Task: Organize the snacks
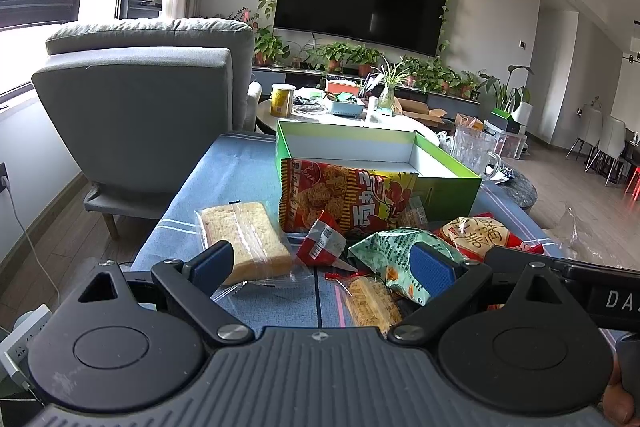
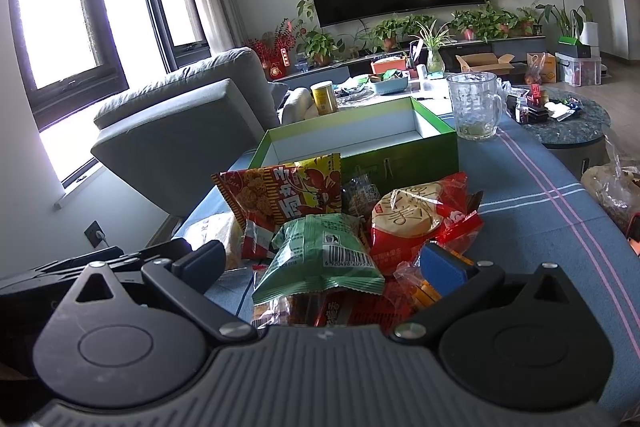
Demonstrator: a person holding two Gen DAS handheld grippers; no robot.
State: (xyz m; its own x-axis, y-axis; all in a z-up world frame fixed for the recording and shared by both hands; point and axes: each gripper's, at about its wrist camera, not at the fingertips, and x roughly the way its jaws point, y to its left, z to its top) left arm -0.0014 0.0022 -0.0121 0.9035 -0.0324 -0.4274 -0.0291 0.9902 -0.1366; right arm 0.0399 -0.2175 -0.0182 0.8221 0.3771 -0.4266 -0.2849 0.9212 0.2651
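A pile of snacks lies on a blue cloth-covered table point(image 1: 224, 179) in front of an open green box point(image 1: 448, 183) with a white, empty inside. In the left wrist view: a wrapped bread slice point(image 1: 244, 239), a red-yellow noodle snack bag point(image 1: 344, 199), a small red packet point(image 1: 322, 247), a green bag point(image 1: 396, 259) and a red cracker pack point(image 1: 480, 231). My left gripper point(image 1: 324, 269) is open over the pile. In the right wrist view the green bag point(image 2: 320, 259) lies between the open fingers of my right gripper point(image 2: 322, 261). The noodle bag point(image 2: 288, 195), cracker pack point(image 2: 416, 219) and box point(image 2: 400, 155) lie beyond.
A glass mug point(image 2: 476, 107) stands on the table right of the box. A grey armchair point(image 1: 144, 99) stands to the left. Behind are a cluttered coffee table with a yellow can point(image 1: 282, 101), a round dark side table point(image 2: 572, 123), a wall TV and plants.
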